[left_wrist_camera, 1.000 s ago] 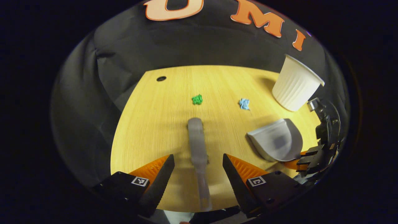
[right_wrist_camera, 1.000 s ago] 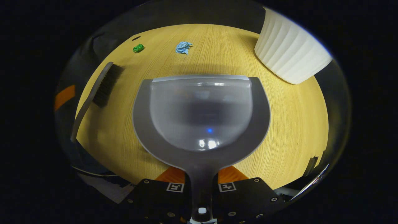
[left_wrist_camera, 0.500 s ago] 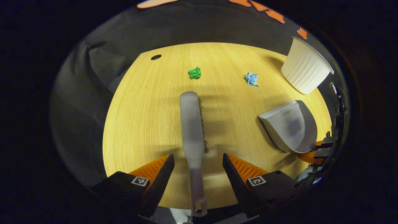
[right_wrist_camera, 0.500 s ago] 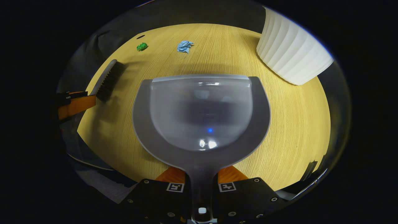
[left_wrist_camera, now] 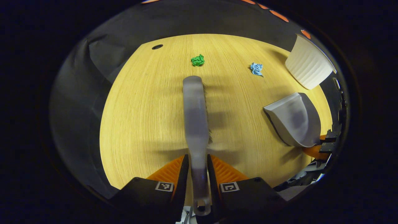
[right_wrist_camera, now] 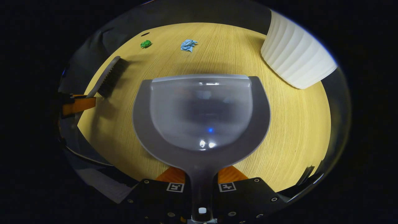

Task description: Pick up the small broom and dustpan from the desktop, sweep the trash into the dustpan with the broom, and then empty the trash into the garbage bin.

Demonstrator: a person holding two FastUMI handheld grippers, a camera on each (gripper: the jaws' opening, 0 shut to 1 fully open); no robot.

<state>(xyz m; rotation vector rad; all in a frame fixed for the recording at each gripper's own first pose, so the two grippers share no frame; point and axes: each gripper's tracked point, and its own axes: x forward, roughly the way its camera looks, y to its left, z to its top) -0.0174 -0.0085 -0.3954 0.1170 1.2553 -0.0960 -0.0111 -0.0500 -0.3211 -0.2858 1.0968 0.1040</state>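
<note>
Left gripper (left_wrist_camera: 197, 174) grasps 1 broom (left_wrist_camera: 195, 115); right gripper (right_wrist_camera: 201, 179) grasps 1 dustpan (right_wrist_camera: 200, 115); 2 scraps (left_wrist_camera: 197, 60).

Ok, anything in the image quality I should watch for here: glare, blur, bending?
Right gripper view: bright glare spots and a small blue reflection sit low in the dustpan; the white bin bulges at the edge. Left gripper view: the broom looks soft and smeared, casting banded shadows across the desktop, whose far edge curves with the fisheye.
</note>
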